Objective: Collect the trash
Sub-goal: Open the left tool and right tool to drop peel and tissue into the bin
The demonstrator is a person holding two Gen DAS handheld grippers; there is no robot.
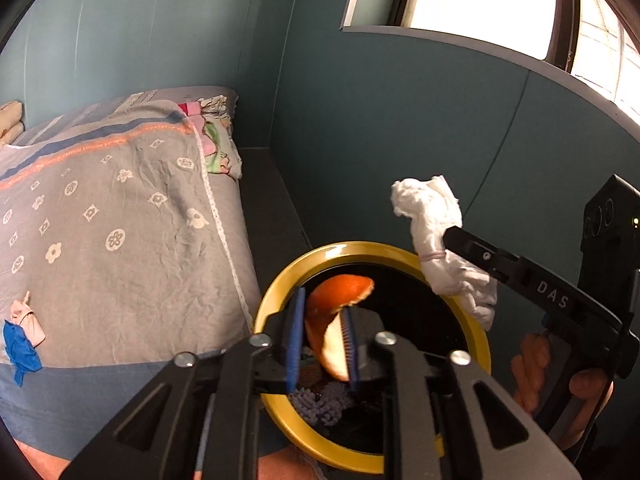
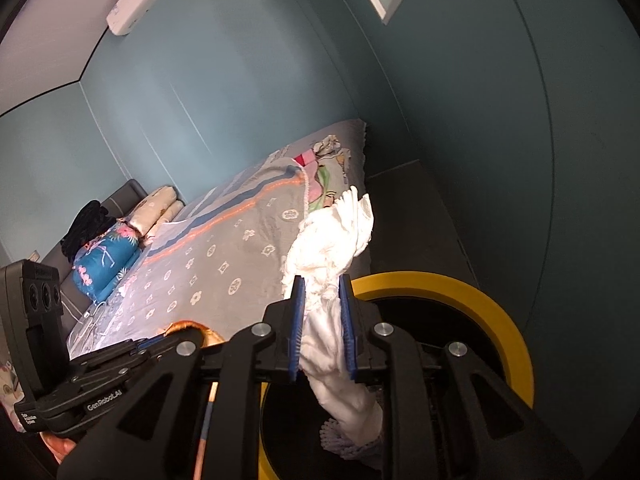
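Note:
A round bin with a yellow rim (image 1: 276, 288) and a dark inside stands on the floor beside the bed. My left gripper (image 1: 322, 340) hovers over its opening, shut on a curled orange peel (image 1: 340, 292) that stands between the blue pads. My right gripper (image 2: 322, 328) is shut on a crumpled white tissue (image 2: 336, 236), which fills the gap between its pads and hangs down over the bin's rim (image 2: 480, 300). In the left wrist view the tissue (image 1: 428, 204) sits at the right gripper's tip (image 1: 452, 236), above the bin's far right edge.
A bed with a grey patterned cover (image 1: 120, 200) lies left of the bin. A blue scrap (image 1: 20, 348) and a pink scrap (image 1: 28, 316) lie on it. Something purple and fluffy (image 1: 316, 404) is inside the bin. A teal wall rises close behind, and folded bedding (image 2: 104, 256) is piled at the bed's head.

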